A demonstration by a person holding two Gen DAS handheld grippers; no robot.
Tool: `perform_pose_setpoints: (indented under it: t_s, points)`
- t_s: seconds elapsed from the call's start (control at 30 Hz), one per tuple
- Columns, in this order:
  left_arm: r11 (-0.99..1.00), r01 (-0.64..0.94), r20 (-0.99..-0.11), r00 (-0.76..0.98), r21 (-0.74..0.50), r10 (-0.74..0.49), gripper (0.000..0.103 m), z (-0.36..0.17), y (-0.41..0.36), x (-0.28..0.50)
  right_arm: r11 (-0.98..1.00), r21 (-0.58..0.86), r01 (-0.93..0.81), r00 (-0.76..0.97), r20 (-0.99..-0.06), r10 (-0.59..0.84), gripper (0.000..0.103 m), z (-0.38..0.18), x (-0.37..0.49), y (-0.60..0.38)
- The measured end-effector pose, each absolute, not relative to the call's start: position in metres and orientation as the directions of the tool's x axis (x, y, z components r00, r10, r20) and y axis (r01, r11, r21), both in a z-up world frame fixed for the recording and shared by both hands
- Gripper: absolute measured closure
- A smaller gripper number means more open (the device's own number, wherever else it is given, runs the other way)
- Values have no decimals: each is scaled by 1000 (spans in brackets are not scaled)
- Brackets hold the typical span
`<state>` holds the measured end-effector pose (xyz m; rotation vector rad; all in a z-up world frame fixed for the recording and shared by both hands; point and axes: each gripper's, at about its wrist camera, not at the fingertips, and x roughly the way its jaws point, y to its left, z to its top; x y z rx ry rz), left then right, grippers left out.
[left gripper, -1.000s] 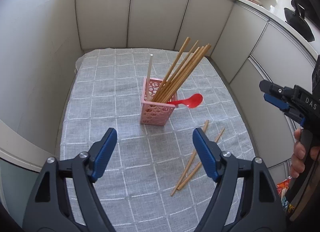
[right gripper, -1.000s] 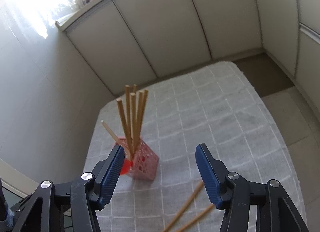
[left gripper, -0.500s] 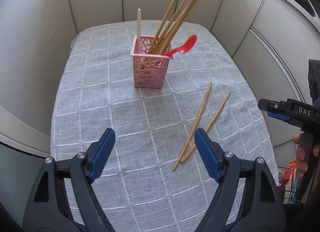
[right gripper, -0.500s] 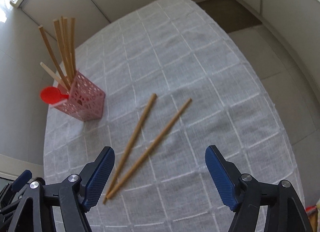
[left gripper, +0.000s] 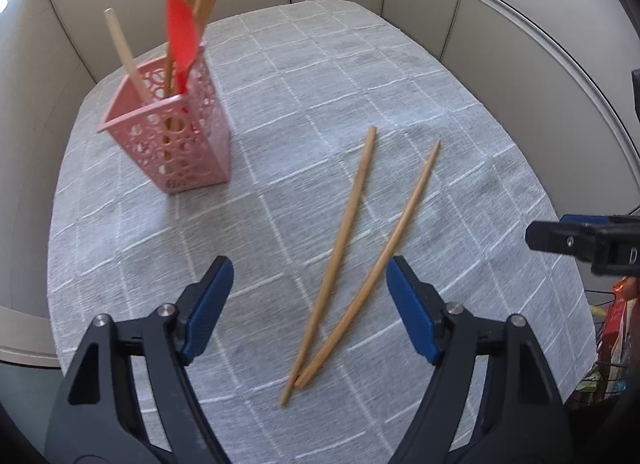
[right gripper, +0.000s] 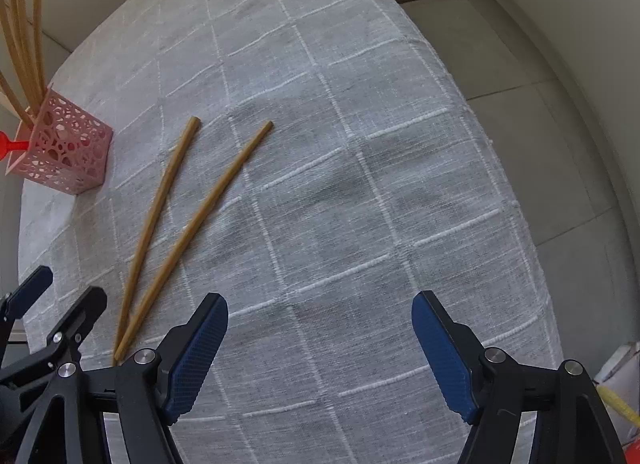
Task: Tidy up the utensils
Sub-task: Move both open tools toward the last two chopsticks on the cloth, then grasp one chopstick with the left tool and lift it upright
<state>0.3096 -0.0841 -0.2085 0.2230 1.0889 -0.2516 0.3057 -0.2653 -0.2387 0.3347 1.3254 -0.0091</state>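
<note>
Left gripper (left gripper: 310,300) closing, nothing gripped; two chopsticks (left gripper: 352,236) lie flat on the table (left gripper: 460,104) between its fingers, near ends touching. Right gripper (right gripper: 320,348) wide open over bare cloth, chopsticks to its left. Pink holder (left gripper: 180,136) stands farther back.

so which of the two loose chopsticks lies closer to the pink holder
The thicker chopstick, the left one in the left wrist view. Its far tip ends nearer the pink holder; the thinner chopstick lies on its far side.
</note>
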Motion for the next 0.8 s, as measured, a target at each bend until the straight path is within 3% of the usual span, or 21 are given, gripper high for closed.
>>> perform_pose_setpoints:
  t_s: [0.17,0.4,0.53,0.8]
  points:
    - [932,350,-896,438,96,-72,56,-227,-118,329,952,221,213,245,-955,167,23,-245,307,-281]
    - [932,349,-896,438,99,-69,62,-237,-132,359,937,246,247,230,-955,190,23,-254,311,-297]
    - [937,342,-928,367,74,-61,88,-250,-132,373,935,246,254,227,-955,190,23,-255,313,-298]
    - [956,291,-943,327,36,-65,95,-244,-114,360,924,285,254,225,-947,230,23,-255,317,-287]
